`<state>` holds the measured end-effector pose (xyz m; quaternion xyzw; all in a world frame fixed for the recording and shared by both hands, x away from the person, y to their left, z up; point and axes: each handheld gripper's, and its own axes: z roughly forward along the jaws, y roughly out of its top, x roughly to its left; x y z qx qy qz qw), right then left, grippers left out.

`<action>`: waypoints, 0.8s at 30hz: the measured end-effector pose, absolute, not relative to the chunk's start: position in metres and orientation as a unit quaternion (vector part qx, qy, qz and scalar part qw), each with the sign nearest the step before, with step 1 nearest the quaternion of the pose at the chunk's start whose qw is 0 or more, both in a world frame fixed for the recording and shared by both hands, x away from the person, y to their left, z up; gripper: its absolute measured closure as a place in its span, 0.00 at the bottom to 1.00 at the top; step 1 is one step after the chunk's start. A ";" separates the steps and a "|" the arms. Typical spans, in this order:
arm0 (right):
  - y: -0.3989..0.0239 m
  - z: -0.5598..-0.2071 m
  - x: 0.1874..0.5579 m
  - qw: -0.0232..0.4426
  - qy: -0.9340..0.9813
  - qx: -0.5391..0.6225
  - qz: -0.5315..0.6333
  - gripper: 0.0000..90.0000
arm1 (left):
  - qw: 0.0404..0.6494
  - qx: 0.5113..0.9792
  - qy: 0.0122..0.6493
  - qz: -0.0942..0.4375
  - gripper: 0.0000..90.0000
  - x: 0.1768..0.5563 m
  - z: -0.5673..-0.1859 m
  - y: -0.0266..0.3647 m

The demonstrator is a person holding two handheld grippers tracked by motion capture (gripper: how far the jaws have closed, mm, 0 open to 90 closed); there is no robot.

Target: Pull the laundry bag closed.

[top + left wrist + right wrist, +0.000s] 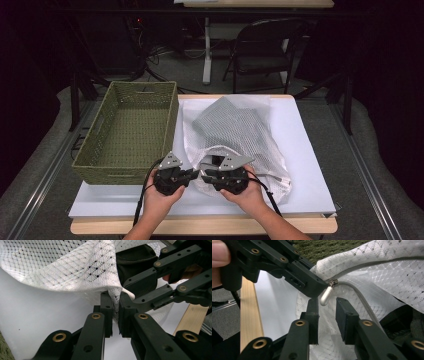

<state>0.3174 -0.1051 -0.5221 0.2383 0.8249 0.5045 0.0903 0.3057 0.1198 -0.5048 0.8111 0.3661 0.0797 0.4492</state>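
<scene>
A white mesh laundry bag (240,145) lay on the white sheet (305,150) that covered the table, just right of the green woven basket (131,131), with a grey garment (227,122) showing through its netting toward the far end. Both hands met at the bag's near left corner. The left gripper (192,174), held in the left hand (162,192), had its jaws pressed together on a fold of the bag's edge; in the left gripper view the netting (75,267) rose out of the narrow slit between the pads (108,310) and draped up and to the left, with something dark (135,261) inside the bag behind it. The right gripper (205,173), in the right hand (245,192), pointed left toward the other, their tips almost touching. Its jaws stood spread, and in the right gripper view the silver zipper pull (327,295) hung from the slider at the end of the grey zipper track (362,267), dangling in the gap between the two pads, closer to the left one (312,312); neither pad was seen pressing it. The left gripper's jaw lay just above and left of the pull in that view, clamping the fabric right beside the slider. The bag's mouth sagged a little below the zipper, the netting bunched under the open jaws.
</scene>
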 end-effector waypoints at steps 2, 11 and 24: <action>-0.105 -0.523 0.318 0.094 0.826 0.241 0.501 0.86 | 0.449 0.812 0.365 0.080 0.94 0.305 -0.506 0.119; -0.110 -0.518 0.320 0.091 0.813 0.248 0.519 0.96 | 0.447 0.814 0.364 0.077 0.94 0.304 -0.507 0.120; -0.102 -0.516 0.328 0.072 0.812 0.248 0.523 0.96 | 0.449 0.810 0.367 0.082 0.93 0.303 -0.508 0.123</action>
